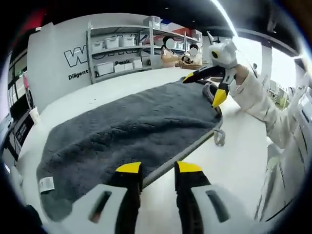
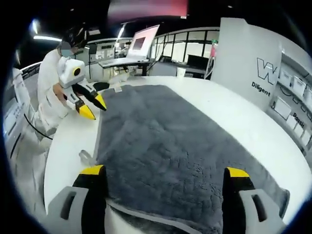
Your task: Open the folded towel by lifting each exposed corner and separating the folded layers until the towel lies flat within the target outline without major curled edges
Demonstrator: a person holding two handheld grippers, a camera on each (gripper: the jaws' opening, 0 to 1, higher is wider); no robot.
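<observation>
A dark grey towel (image 1: 131, 122) lies spread out on the white table (image 1: 234, 161), with a white label (image 1: 46, 184) at one corner and a small hanging loop (image 1: 219, 139) on its hemmed edge. My left gripper (image 1: 159, 168) is open just above that near edge and holds nothing. At the towel's far end my right gripper (image 1: 207, 87) hovers open, held by a person's white-sleeved arm. In the right gripper view the towel (image 2: 170, 141) stretches away from my right gripper (image 2: 165, 171), whose jaws stand wide apart over its near edge. The left gripper (image 2: 92, 106) hangs open beside the far left corner.
A metal shelf with white bins (image 1: 122, 48) and a lettered white wall panel (image 1: 63, 58) stand behind the table. Two people (image 1: 180, 51) sit at the back. A desk with a screen (image 2: 141, 41) lies beyond the far end. The table's edge (image 2: 53, 165) curves close on the left.
</observation>
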